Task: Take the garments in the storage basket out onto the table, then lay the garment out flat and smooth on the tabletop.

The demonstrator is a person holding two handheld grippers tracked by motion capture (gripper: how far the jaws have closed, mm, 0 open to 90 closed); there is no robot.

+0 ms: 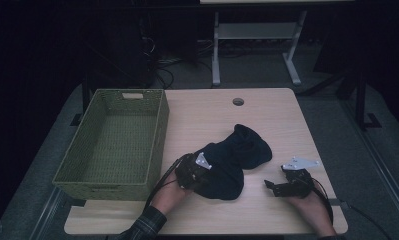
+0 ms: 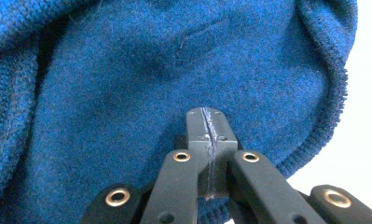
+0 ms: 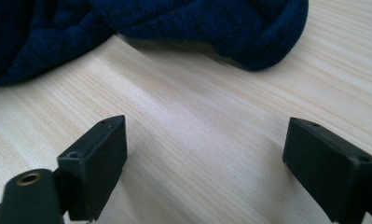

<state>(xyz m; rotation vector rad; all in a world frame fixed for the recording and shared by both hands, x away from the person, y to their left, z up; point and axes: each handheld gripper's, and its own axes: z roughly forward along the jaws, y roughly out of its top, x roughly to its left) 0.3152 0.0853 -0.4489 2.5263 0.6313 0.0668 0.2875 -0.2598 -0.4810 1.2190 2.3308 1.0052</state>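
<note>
A dark blue knitted garment [image 1: 234,157] lies crumpled on the light wooden table [image 1: 287,120], right of its middle. My left gripper [image 1: 203,175] rests at the garment's left edge. Seen from the left gripper view, that gripper [image 2: 206,116] is shut, pad against pad, with its tips lying against the blue knit [image 2: 127,93]; no fold shows between the pads. My right gripper [image 1: 273,186] sits low over bare wood just right of the garment. Its jaws stand wide apart in the right gripper view [image 3: 204,140], holding nothing, and the garment's edge [image 3: 249,42] lies a little beyond them.
A green woven basket [image 1: 157,145] with nothing in it stands on the table's left side, close to my left hand. A round cable hole [image 1: 238,101] sits near the far edge. White desk legs [image 1: 216,50] and cables stand on the floor behind.
</note>
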